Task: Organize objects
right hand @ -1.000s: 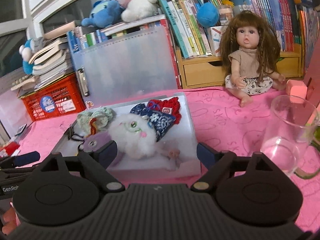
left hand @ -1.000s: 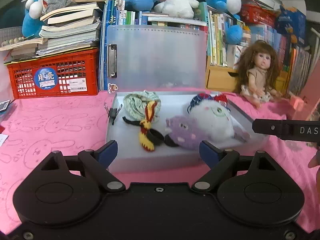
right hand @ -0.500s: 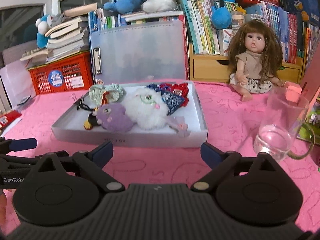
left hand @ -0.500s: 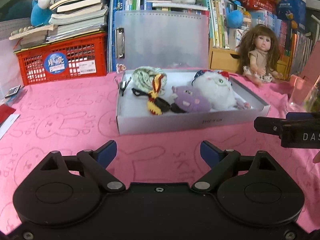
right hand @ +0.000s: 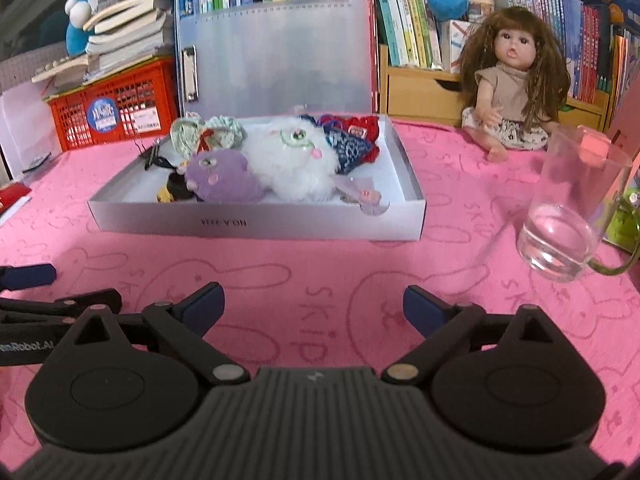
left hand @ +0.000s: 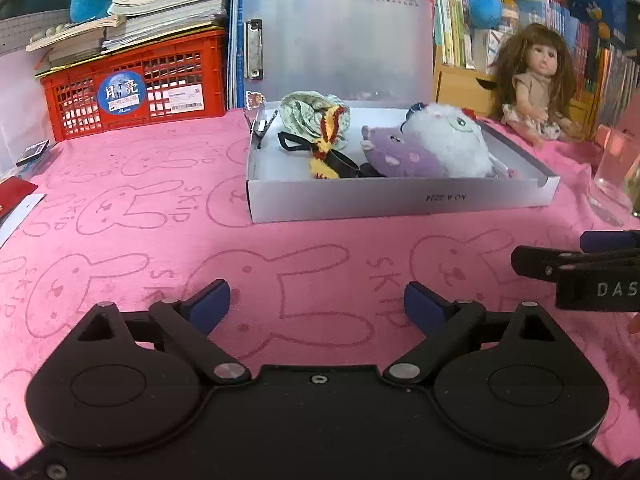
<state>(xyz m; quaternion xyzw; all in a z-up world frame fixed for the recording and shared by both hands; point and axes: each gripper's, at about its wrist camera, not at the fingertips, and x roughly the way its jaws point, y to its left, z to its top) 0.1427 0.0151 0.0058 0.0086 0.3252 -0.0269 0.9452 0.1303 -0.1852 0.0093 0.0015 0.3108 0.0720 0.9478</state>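
Left wrist: left gripper (left hand: 317,303) empty, opening.

Doll (right hand: 514,96) seated beside glass mug (right hand: 572,216); red crate (left hand: 136,88) under books.

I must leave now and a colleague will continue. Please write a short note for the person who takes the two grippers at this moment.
Left gripper: jaws opening, nothing between them, over the pink cloth.
Right gripper: open, empty, also in front of the box.
In the box: white plush, purple plush, green cloth, small items.
Outside: doll behind, glass right of the box.
Left: whether these two belong in the box is unclear.
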